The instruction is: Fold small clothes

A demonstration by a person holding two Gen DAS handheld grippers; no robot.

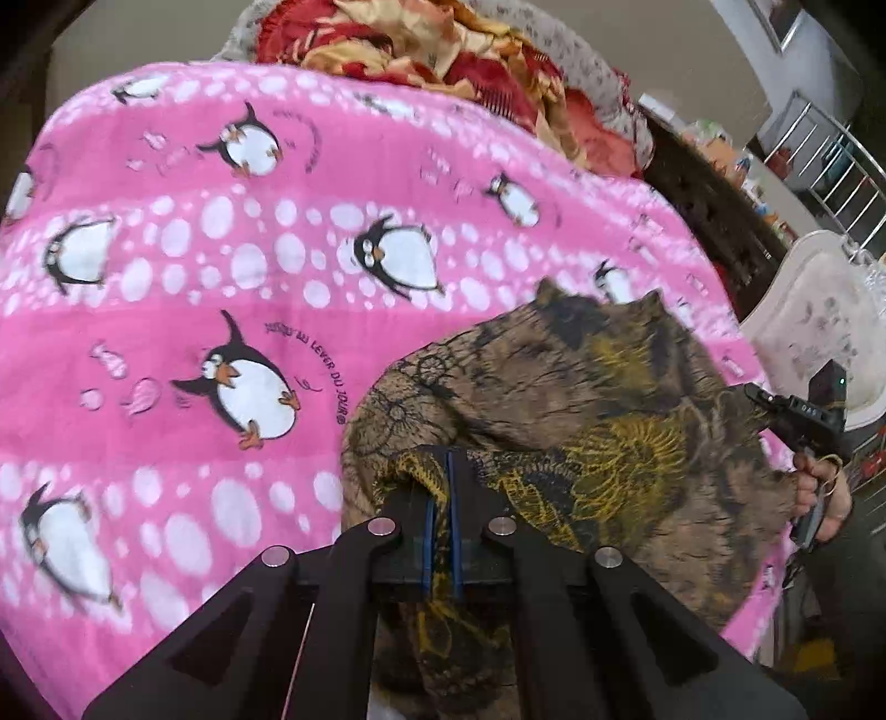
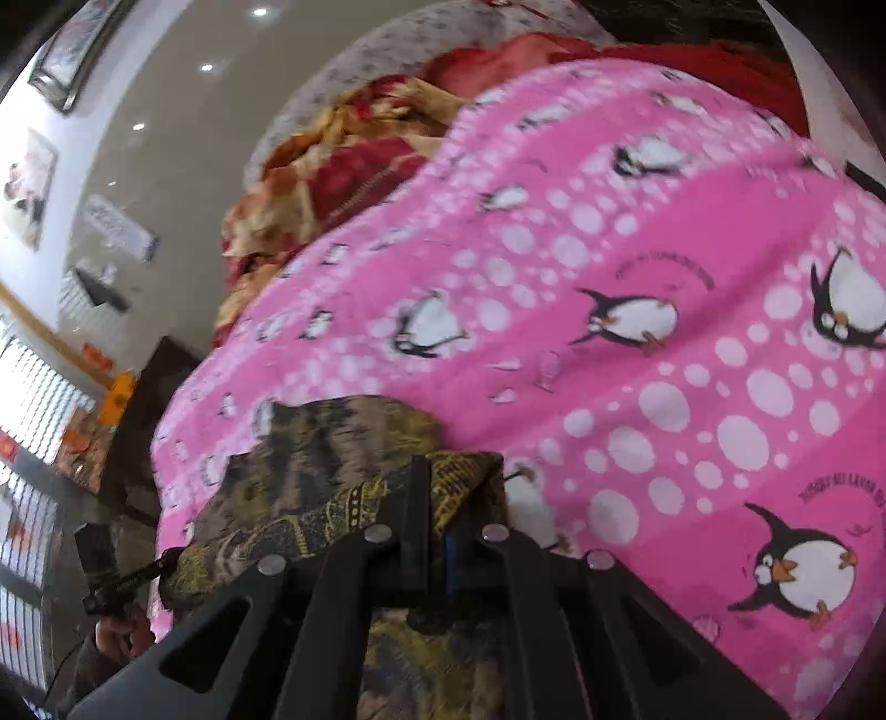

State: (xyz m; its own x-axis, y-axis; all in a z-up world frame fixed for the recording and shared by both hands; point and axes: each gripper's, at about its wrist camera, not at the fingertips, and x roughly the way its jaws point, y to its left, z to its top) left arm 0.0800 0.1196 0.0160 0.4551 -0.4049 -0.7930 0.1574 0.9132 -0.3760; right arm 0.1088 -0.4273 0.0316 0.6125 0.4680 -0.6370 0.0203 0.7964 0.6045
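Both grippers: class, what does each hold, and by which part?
Each is shut on the brown patterned garment. The left gripper pinches a bunched edge at one end; the right gripper pinches an edge fold at the other.

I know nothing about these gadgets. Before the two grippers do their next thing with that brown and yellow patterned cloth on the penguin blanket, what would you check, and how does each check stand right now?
1. Left gripper clamped on the patterned cloth: ok, fabric sits between its shut blue pads.
2. Right gripper clamped on the cloth: ok, an edge is pinched there.
3. Cloth spread flat: not ok, it is bunched and draped.
4. Room on the pink penguin blanket to lay it down: ok, a wide bare stretch shows.
5. Clear of the red floral bedding: ok, that lies at the far end.
6. Which garment edges are held: cannot tell.
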